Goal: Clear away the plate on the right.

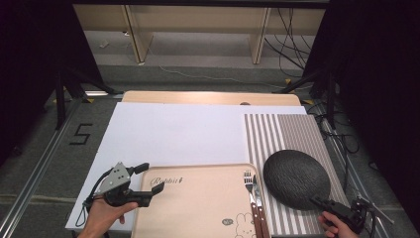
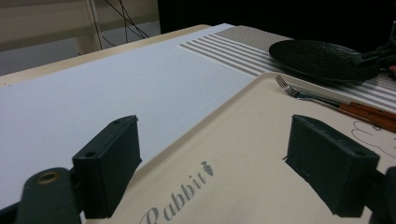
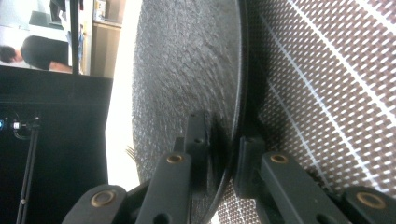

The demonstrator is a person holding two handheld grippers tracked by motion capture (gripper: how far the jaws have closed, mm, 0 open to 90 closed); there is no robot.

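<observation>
Dark-curtained room, grey floor, pale shelving at the back, cables trailing on the right. Wooden table [image 1: 208, 97] covered by a white sheet [image 1: 173, 131]; a brown-and-white striped placemat [image 1: 287, 131] lies on the right part of it.

Beige tray [image 1: 198, 198] at the near edge, centre, printed "Rabbit" at its upper left with a rabbit drawing low on its right side. Contents: two pieces of cutlery with red-brown handles, lying side by side along the tray's right rim, heads pointing away from the person. The left one is a fork [image 1: 247, 181]; the second piece [image 1: 256, 184] looks like another fork in the left gripper view, can't be sure. Rest of tray bare.

Black textured plate [image 1: 296, 178] sits on the placemat, just right of the tray, nothing in it.

Right gripper [image 1: 321, 202], at lower right of the high view, has its jaws pinched on the plate's near-right rim: in the right gripper view one jaw is on the top face, the other under the edge, the rim clamped between. That camera is rolled sideways.

Left gripper [image 1: 143, 182] is at the tray's upper-left corner, jaws spread wide, holding nothing. In the left gripper view one jaw is over the white sheet, the other over the tray, the tray's rim running between them; contact with the tray can't be told.
</observation>
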